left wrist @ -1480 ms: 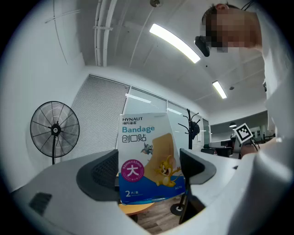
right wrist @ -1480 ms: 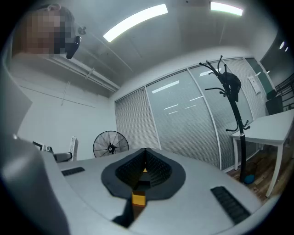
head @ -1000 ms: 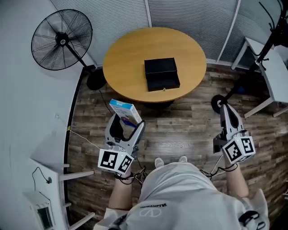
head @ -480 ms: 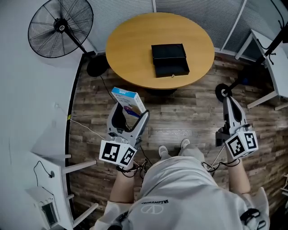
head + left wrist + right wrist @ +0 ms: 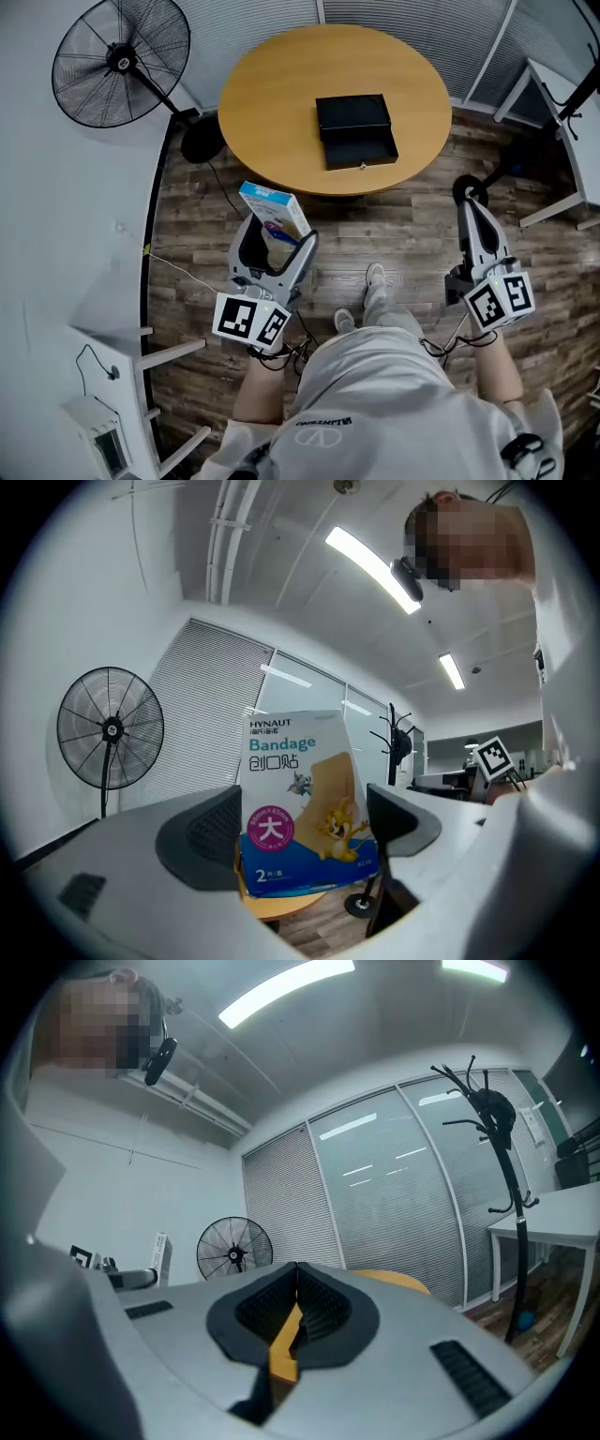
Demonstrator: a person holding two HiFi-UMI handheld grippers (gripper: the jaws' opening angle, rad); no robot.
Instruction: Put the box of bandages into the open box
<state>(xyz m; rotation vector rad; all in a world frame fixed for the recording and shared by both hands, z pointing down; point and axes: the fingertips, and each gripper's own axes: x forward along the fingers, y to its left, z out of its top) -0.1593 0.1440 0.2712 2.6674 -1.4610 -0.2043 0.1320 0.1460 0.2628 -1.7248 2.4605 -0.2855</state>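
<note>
My left gripper (image 5: 276, 240) is shut on the box of bandages (image 5: 275, 212), a white and blue carton that stands up between the jaws. In the left gripper view the box of bandages (image 5: 305, 803) fills the gap of the left gripper (image 5: 305, 829), print facing the camera. The open box (image 5: 355, 129) is black and lies on the round wooden table (image 5: 272, 103), well ahead of both grippers. My right gripper (image 5: 472, 217) hangs low at the right over the floor, jaws pressed together with nothing between them; the right gripper (image 5: 296, 1309) shows the same.
A black standing fan (image 5: 117, 64) is at the far left by the wall. White desks (image 5: 562, 108) and a black stand base (image 5: 468, 190) lie at the right. White furniture (image 5: 98, 412) sits at the lower left. The person's foot (image 5: 375, 277) is stepping forward on the wood floor.
The person has stepped toward the table; one foot has swung forward. The left gripper with the bandage box has drifted slightly right and forward. The right gripper stays shut.
</note>
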